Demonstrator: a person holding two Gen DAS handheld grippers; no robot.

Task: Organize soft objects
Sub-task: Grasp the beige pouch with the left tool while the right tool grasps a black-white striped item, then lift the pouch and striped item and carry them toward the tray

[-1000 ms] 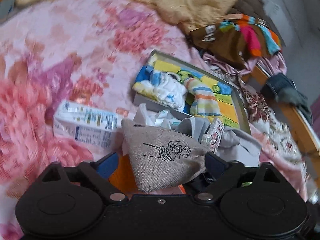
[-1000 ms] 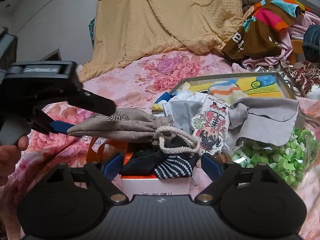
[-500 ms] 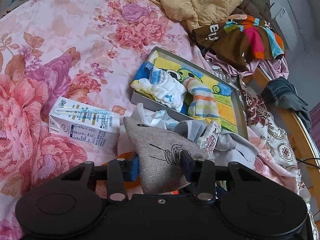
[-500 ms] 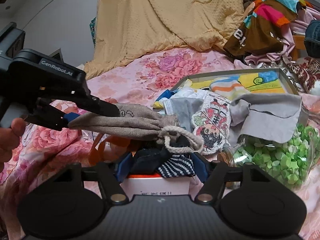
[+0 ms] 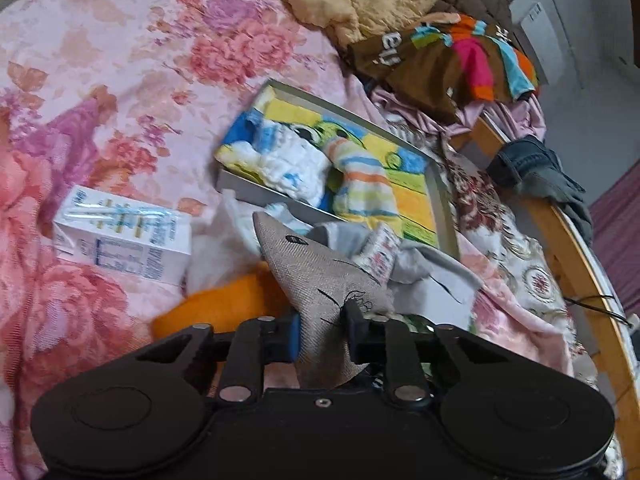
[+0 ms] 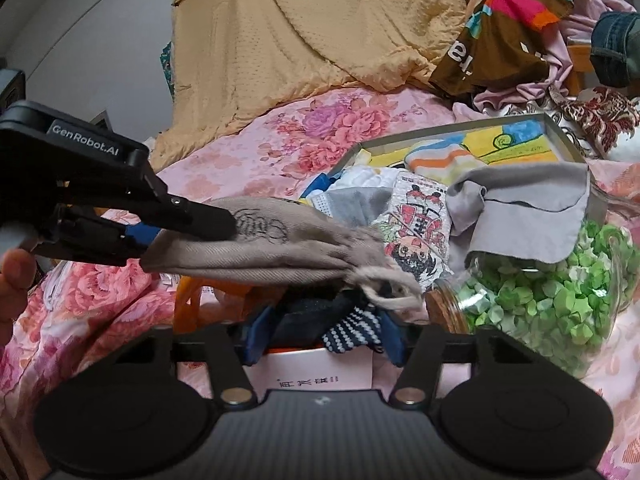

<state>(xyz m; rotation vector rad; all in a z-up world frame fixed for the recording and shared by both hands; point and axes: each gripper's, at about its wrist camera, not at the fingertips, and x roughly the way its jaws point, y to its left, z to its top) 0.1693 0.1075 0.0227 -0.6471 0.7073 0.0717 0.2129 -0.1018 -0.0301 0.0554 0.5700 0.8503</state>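
Note:
A beige burlap drawstring pouch [image 5: 316, 276] with a black ink drawing lies over the pile on the bed. My left gripper [image 5: 324, 334] is closing, and its pads pinch the pouch's bottom end. In the right wrist view the pouch [image 6: 280, 248] stretches rightward from the left gripper [image 6: 188, 236], its drawstring loop hanging free. My right gripper [image 6: 324, 334] is closing around a bundle of dark and navy-white striped socks [image 6: 344, 328], and both blue pads touch it. The bundle rests on a white box [image 6: 312, 376].
An open tray box [image 5: 444, 208] holds a striped sock and white cloths. Around the pile lie a milk carton [image 5: 124, 240], a grey cloth [image 6: 532, 216], a cartoon packet [image 6: 420, 224] and a jar of green paper stars [image 6: 552, 292]. Clothes [image 5: 440, 56] are heaped at the back.
Both pairs of jaws have narrowed. The left one went from wide open around the pouch to pinching it. The right pads came in against the socks.

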